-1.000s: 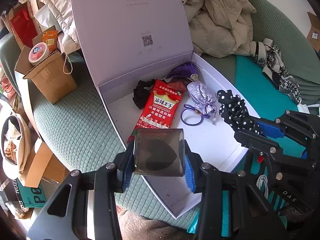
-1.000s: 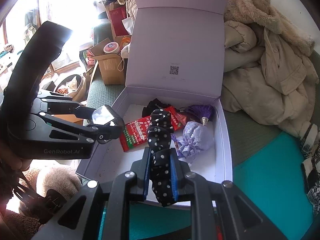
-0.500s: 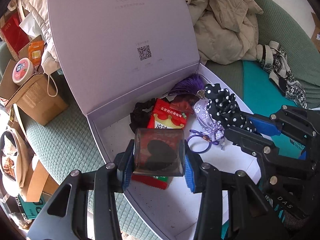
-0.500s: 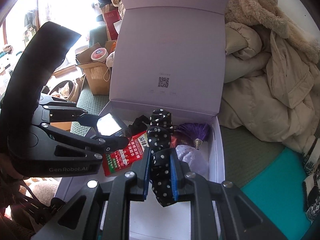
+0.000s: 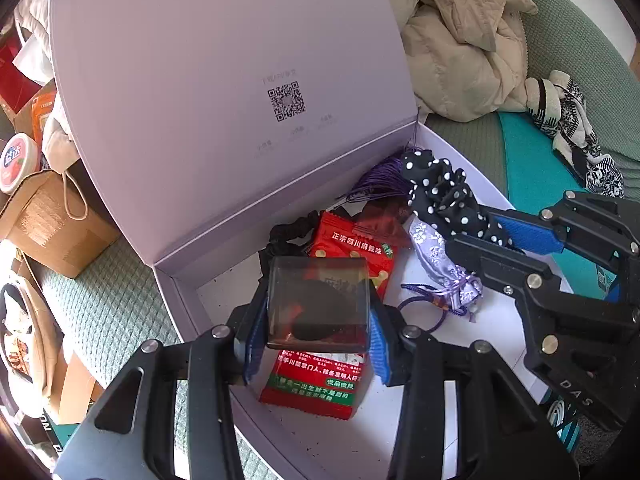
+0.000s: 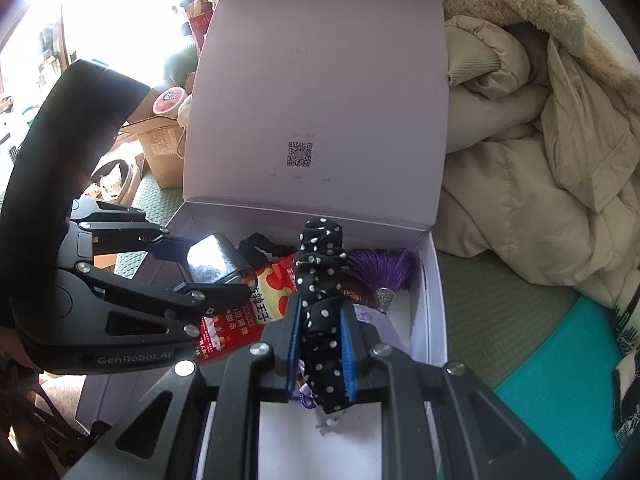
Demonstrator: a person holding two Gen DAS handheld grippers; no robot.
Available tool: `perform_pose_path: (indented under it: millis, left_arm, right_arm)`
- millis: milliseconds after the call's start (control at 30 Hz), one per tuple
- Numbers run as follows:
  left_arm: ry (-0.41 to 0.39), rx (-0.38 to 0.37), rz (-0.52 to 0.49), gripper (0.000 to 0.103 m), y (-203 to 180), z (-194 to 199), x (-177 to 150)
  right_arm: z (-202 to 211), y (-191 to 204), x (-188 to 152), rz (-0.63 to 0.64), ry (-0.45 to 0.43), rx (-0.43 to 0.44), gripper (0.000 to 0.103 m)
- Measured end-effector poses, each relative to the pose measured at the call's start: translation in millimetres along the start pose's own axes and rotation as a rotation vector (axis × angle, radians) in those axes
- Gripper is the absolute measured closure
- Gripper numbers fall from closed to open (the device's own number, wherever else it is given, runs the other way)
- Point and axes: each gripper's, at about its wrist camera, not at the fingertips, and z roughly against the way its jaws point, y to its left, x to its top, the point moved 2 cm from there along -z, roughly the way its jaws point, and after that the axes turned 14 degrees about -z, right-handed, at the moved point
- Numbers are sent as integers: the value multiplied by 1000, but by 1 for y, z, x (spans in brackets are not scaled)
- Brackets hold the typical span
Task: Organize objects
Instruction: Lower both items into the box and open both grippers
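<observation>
left gripper: jaws clamped on the sides of a clear square case with a dark heart-shaped piece inside; it hangs over the left half of the box, directly above the red snack packet
key relation: both carried things are already above the box floor, so I judge the release needs mainly a short drop; the case is nearer the left wall, the scrunchie nearer the back right corner
right gripper: jaws shut on a black polka-dot scrunchie, its long axis running forward along the fingers
lilac box: lid upright; holds a black hair tie, the packet, a lilac pouch, a purple cord loop and a purple tassel
</observation>
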Motion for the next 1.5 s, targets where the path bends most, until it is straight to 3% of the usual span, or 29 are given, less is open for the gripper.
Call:
perform_pose_path:
  millis: [667,900,1000,1500]
  left_arm:
    - [0,-39,27,62,7,-26,3]
    - [0,-25,28,62,5,-17,3]
    - [6,-17,29,59,5,-15,4]
    - [-54,16,23,59,2,41,2]
  right_arm:
    - [-23,-4,3,-36,45,-70,84]
    - [-23,-6,4,-25,47,-94,82]
    - [-22,-6,11,-16,38,-107,76]
    - [33,4,14,-19,-32,-111,76]
